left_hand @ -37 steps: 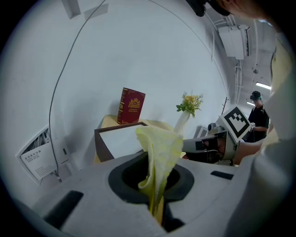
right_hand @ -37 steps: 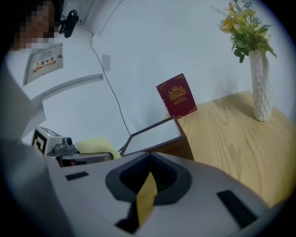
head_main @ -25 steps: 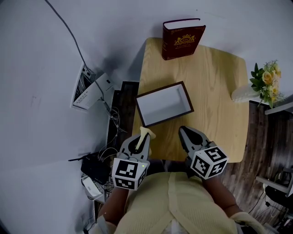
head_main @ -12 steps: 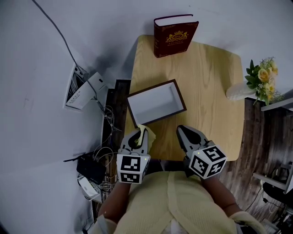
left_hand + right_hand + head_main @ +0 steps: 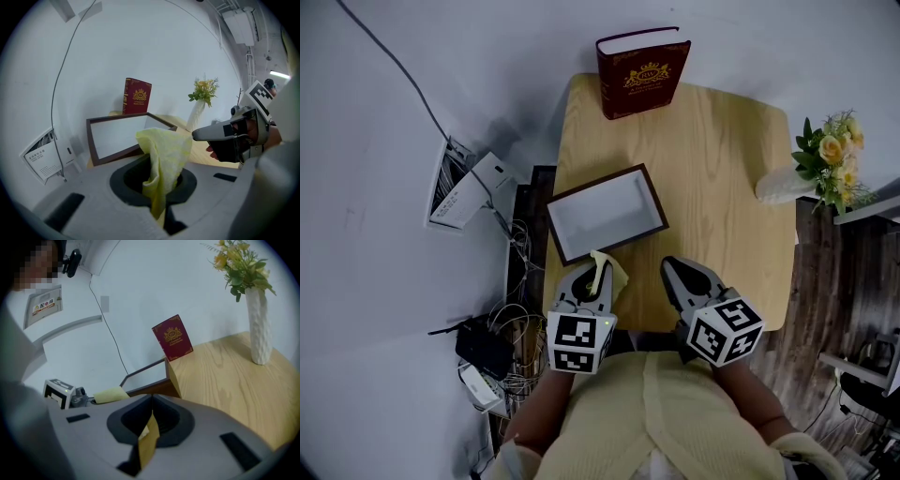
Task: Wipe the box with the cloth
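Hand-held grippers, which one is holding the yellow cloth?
The left hand-held gripper, jaws shut on the yellow cloth; the right hand-held gripper is shut with no cloth.

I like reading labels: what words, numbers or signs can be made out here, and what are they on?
"配电箱": label on the white wall panel, right gripper view; the smaller print below it is too small to read.
Red book: the gold crest has lettering, too small to read.
White vented box beside the table: no legible print.
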`<move>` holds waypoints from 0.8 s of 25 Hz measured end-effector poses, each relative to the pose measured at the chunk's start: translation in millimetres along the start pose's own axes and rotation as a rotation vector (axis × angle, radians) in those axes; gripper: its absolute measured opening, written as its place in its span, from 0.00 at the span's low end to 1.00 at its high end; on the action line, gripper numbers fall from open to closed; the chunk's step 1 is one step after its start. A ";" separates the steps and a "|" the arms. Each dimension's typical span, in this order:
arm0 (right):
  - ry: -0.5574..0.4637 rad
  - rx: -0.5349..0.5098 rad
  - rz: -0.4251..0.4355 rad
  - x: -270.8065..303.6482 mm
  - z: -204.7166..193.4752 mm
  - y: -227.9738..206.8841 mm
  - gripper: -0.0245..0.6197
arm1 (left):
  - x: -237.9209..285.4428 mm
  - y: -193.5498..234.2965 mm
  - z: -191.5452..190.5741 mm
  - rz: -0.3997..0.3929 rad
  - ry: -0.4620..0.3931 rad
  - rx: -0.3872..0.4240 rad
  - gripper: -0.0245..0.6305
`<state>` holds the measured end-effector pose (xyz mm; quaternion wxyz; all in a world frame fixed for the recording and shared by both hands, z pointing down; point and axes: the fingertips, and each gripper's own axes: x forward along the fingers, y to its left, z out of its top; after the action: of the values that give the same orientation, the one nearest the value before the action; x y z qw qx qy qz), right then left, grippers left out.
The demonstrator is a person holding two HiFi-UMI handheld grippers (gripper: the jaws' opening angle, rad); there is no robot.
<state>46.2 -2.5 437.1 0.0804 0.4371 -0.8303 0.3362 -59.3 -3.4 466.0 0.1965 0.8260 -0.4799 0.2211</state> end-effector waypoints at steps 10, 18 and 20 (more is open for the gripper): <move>-0.017 0.017 -0.021 -12.3 5.3 -22.7 0.08 | 30.3 -32.1 15.2 -0.059 -0.001 0.049 0.07; -0.027 0.037 -0.041 -21.5 8.2 -42.6 0.09 | 55.5 -56.8 24.9 -0.106 0.007 0.078 0.07; -0.029 0.041 -0.047 -23.7 8.4 -47.1 0.09 | 60.9 -62.7 26.2 -0.119 0.010 0.083 0.07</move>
<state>98.7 -10.3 443.5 0.0674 0.4630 -0.8137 0.3449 27.4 -31.4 471.0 0.1773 0.8593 -0.4195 0.2327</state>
